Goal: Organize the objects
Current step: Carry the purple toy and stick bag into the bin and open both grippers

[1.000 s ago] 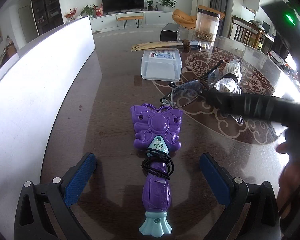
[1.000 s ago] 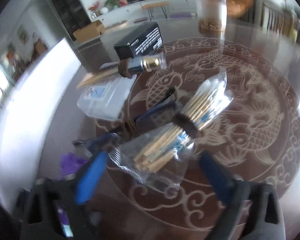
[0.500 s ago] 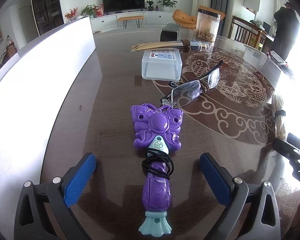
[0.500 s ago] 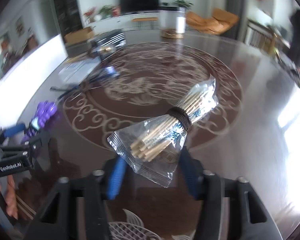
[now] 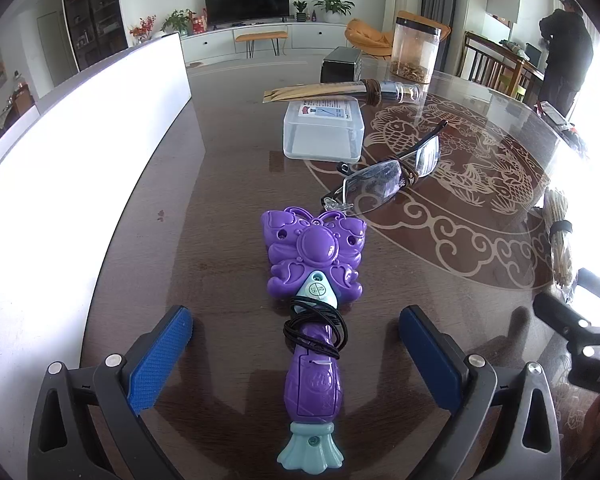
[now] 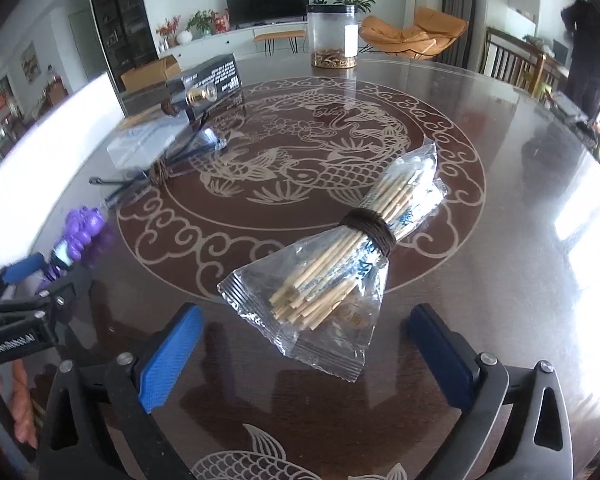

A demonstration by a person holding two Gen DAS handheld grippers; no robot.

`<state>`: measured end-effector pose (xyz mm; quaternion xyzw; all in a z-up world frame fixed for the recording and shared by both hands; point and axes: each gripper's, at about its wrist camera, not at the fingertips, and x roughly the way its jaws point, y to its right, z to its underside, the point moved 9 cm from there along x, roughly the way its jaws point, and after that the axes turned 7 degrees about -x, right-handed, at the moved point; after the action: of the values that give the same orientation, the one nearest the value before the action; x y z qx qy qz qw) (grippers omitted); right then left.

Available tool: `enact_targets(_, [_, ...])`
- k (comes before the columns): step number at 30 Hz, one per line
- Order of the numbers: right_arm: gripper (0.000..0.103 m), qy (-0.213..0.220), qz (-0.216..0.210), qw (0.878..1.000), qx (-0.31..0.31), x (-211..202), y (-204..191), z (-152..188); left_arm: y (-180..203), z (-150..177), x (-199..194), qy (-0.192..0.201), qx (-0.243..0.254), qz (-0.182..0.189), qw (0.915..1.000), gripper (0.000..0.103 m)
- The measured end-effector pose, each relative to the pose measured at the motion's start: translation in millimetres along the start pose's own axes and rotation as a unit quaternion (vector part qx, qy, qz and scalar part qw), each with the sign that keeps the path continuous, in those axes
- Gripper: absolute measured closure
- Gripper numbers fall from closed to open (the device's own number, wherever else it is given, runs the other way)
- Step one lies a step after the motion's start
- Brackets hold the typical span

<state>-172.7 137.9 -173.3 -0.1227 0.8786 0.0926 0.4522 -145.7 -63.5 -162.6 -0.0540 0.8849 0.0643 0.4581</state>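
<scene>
A purple butterfly toy wand [image 5: 314, 300] with a black cord round its handle lies on the dark table between the pads of my open left gripper [image 5: 296, 354]. Glasses [image 5: 388, 174] lie just beyond it. A clear bag of cotton swabs [image 6: 340, 264], bound with a brown band, lies on the table in front of my open right gripper [image 6: 304, 350]; it also shows in the left wrist view [image 5: 558, 240]. The wand [image 6: 80, 232] and glasses [image 6: 168, 170] appear at the left of the right wrist view.
A clear plastic box [image 5: 324, 132], a bound packet with a vial [image 5: 340, 90], a black box [image 5: 340, 64] and a clear jar [image 5: 416, 54] stand farther back. A white board [image 5: 80, 152] runs along the table's left side. A person [image 5: 566, 48] stands far right.
My right gripper carried the swab bag from beside the glasses to the right side of the table, set it down and opened. The left gripper has not moved.
</scene>
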Motion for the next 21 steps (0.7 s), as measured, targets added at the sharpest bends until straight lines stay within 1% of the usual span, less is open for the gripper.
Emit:
enact_targets(2, [0.0,-0.005,0.007,1.0,-0.008,2,-1,-1,0,0,0,0.0,0.0,0.0,1.0,0.0])
enact_targets(4, [0.0,-0.001,-0.004,1.0,0.001,0,2,-1,0,0,0,-0.002,0.001,0.002,1.0,0.0])
enact_targets(5, [0.0,0.003,-0.016,1.0,0.016,-2,5,-1,0,0,0,-0.004,0.003,0.004,1.0,0.0])
enact_targets(7, [0.0,0.015,-0.046,0.997,0.064,-8,17,-1,1,2,-1,-0.008,0.015,0.012,0.9998,0.0])
enact_targets(9, [0.0,0.03,-0.081,0.99,0.114,-15,30,2,1,4,-2,-0.014,0.029,0.02,0.9993,0.0])
enact_targets(11, [0.0,0.036,-0.102,0.984,0.14,-19,36,4,0,6,-3,-0.029,0.039,0.025,0.9985,0.0])
enact_targets(14, [0.0,0.023,-0.112,0.982,0.151,-20,38,6,1,6,-2,-0.051,0.049,0.026,0.9972,0.0])
enact_targets(15, [0.0,0.012,-0.111,0.983,0.147,-18,38,4,1,6,-2,-0.053,0.051,0.025,0.997,0.003])
enact_targets(16, [0.0,0.005,-0.109,0.984,0.143,-16,37,0,2,5,-4,-0.048,0.053,0.027,0.997,0.01])
enact_targets(17, [0.0,-0.002,-0.104,0.985,0.138,-13,36,-5,4,4,-7,-0.041,0.058,0.03,0.997,0.032])
enact_targets(18, [0.0,-0.004,-0.099,0.986,0.135,-11,36,-13,7,4,-12,-0.033,0.066,0.034,0.9967,0.065])
enact_targets(19, [0.0,-0.006,-0.095,0.986,0.136,-8,36,-19,12,5,-16,-0.032,0.078,0.038,0.9957,0.082])
enact_targets(20, [0.0,-0.015,-0.093,0.986,0.138,-1,36,-26,15,7,-18,-0.034,0.086,0.033,0.9952,0.085])
enact_targets(21, [0.002,-0.031,-0.093,0.985,0.142,10,37,-29,17,9,-20,-0.032,0.088,0.036,0.995,0.085])
